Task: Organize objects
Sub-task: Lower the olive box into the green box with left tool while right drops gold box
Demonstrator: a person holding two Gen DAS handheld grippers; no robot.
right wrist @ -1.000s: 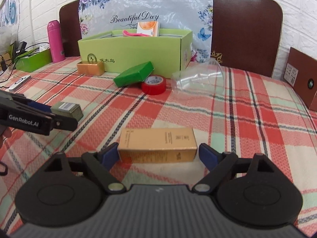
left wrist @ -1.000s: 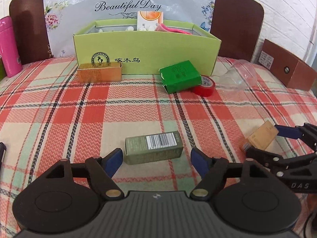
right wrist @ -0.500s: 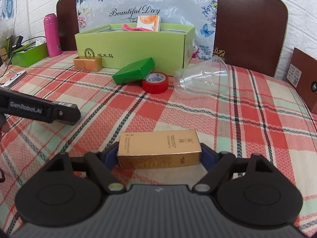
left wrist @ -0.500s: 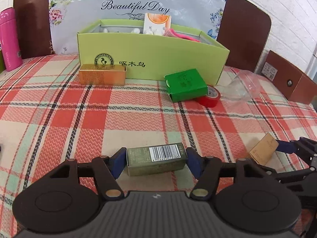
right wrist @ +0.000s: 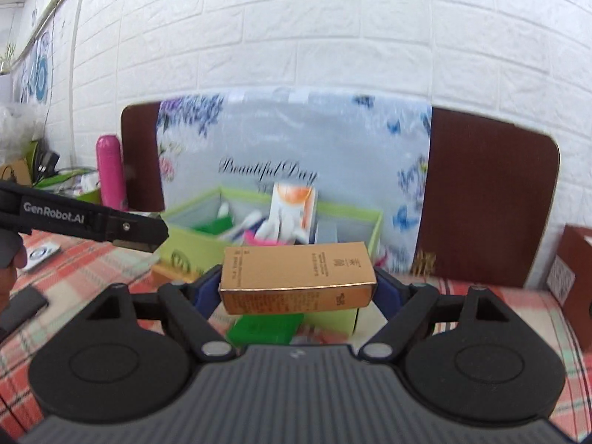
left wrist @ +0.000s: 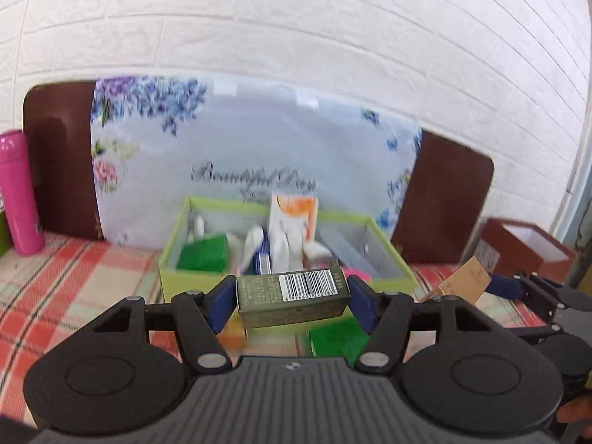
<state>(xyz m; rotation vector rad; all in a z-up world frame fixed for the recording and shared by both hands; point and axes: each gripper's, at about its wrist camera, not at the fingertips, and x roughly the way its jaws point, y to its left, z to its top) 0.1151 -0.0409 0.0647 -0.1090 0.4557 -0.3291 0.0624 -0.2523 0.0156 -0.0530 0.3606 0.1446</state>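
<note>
My left gripper (left wrist: 292, 298) is shut on an olive-green carton with a barcode (left wrist: 292, 296), held crosswise in the air. Behind it stands the light green storage box (left wrist: 384, 262), holding several small items, among them an orange-and-white carton (left wrist: 294, 214). My right gripper (right wrist: 298, 286) is shut on a tan-gold carton (right wrist: 296, 277), also lifted above the table in front of the storage box (right wrist: 366, 222). In the left wrist view the right gripper (left wrist: 492, 283) shows at the right with the tan carton (left wrist: 464, 281). The right wrist view catches the left gripper's black finger (right wrist: 111, 224) at the left.
A green flat box (right wrist: 264, 329) and a gold box (right wrist: 168, 272) lie on the plaid cloth (left wrist: 74, 281) below. A pink bottle (left wrist: 16, 192) stands far left, a brown open box (left wrist: 525, 244) far right. A floral bag (left wrist: 259, 148) and brown headboard (right wrist: 488, 192) back the storage box.
Both grippers closed on their cartons and lifted them off the cloth. Both views have tilted up, so the wall fills the top and the storage box's inside shows.
</note>
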